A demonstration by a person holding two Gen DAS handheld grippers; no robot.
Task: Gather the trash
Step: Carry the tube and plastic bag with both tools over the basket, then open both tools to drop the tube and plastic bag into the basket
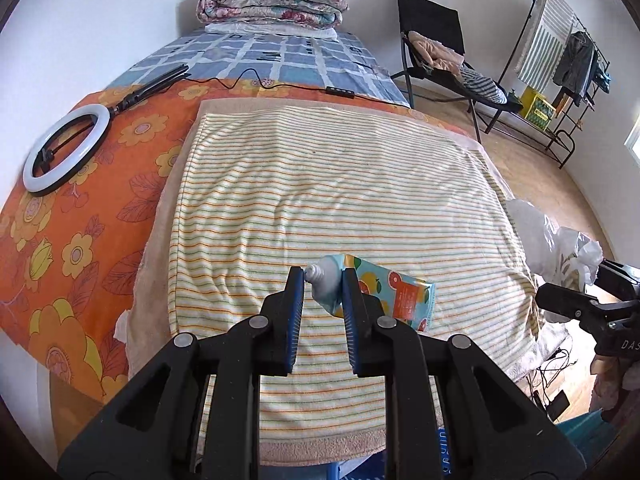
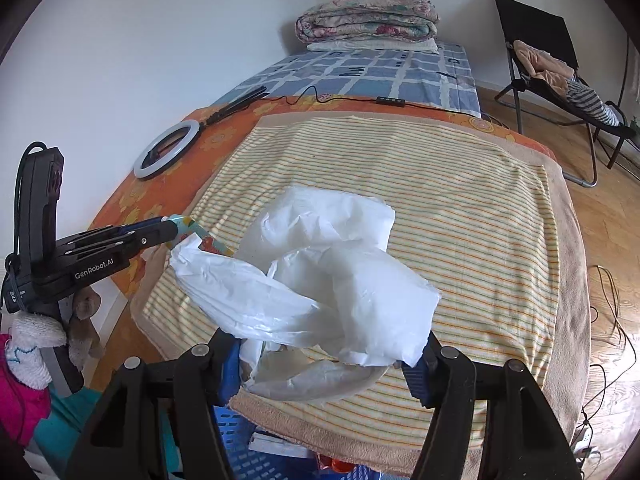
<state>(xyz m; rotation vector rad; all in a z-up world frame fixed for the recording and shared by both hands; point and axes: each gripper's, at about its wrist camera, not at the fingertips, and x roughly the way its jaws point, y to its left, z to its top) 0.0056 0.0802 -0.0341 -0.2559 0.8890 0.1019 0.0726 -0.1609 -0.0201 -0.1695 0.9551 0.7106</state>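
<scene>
A fruit-patterned tube (image 1: 400, 294) with a white cap is clamped between the blue pads of my left gripper (image 1: 323, 280), just above the striped towel (image 1: 320, 184) on the bed. In the right wrist view the left gripper (image 2: 170, 234) holds the tube (image 2: 191, 230) at the left edge of a crumpled white plastic bag (image 2: 320, 276). My right gripper (image 2: 324, 364) has its jaws spread wide. The bag lies over and between its fingers, and how it is caught there is hidden. The left wrist view shows the bag (image 1: 560, 240) and right gripper (image 1: 560, 300) at the bed's right edge.
A ring light (image 1: 66, 148) and its cable lie on the orange floral sheet at left. A folded quilt (image 1: 272, 0) sits at the bed's far end. A black chair (image 1: 440, 48) and a clothes rack (image 1: 560, 60) stand on the wooden floor at right. A blue basket (image 2: 240, 440) is below the bed edge.
</scene>
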